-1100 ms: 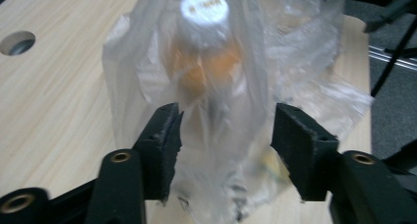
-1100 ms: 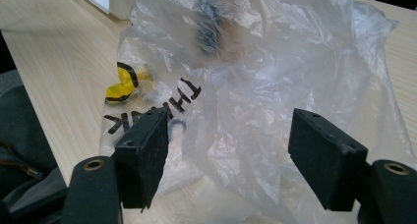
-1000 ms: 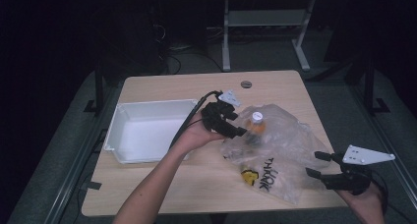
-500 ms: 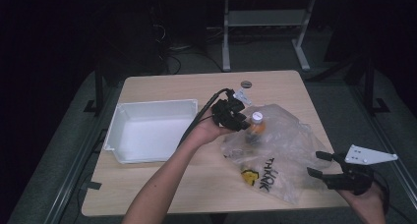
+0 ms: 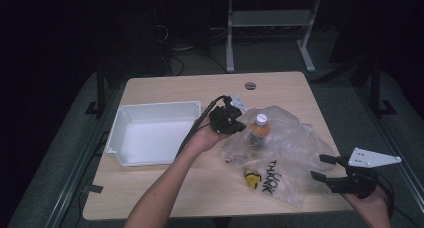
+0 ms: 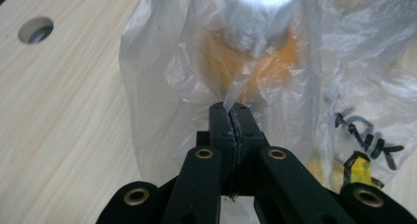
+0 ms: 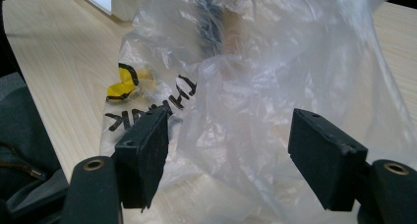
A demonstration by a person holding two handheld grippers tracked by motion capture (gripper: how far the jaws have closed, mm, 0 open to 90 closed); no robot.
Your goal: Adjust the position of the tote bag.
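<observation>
High view: we log our left gripper point(image 5: 239, 122) at frame centre, pinching the clear plastic bag point(image 5: 285, 153) that lies centre-right on the table point(image 5: 165, 193), an orange bottle point(image 5: 258, 130) inside it, a white bin point(image 5: 150, 133) at left, and our right gripper point(image 5: 330, 169) spread wide at lower right. Left gripper view: jaws clamped on a fold of bag in mid-frame. Right gripper view: jaws wide apart, bag between them.
</observation>
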